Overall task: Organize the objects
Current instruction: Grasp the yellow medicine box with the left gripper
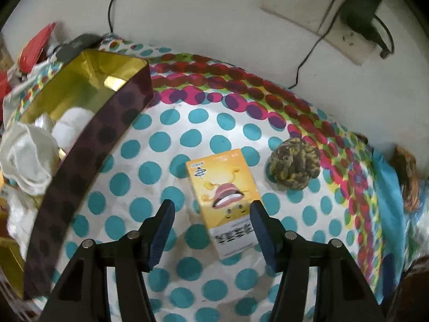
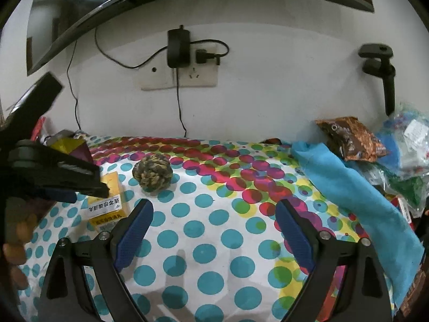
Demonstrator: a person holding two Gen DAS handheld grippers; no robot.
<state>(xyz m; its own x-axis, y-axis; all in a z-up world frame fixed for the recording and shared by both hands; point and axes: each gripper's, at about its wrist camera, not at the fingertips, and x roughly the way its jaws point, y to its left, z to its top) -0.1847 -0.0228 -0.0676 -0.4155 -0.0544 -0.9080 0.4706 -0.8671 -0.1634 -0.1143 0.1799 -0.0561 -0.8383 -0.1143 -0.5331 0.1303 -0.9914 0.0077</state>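
Note:
A yellow carton [image 1: 225, 198] with a cartoon face lies flat on the dotted cloth [image 1: 171, 123]. My left gripper [image 1: 211, 209] is open, just above the carton, its right finger over the carton's edge. A knotted rope ball [image 1: 294, 163] lies to the carton's right. The right wrist view shows the carton [image 2: 107, 204] and the ball [image 2: 152, 174] at the left, with the left gripper [image 2: 53, 177] over the carton. My right gripper [image 2: 214, 214] is open and empty above the cloth.
A gold-lined box with a dark dotted wall [image 1: 88, 145] stands at the left and holds white cloth [image 1: 29, 158]. A blue towel [image 2: 356, 196] and a brown snack bag [image 2: 351, 139] lie at the right. Wall socket with charger [image 2: 179, 61] behind.

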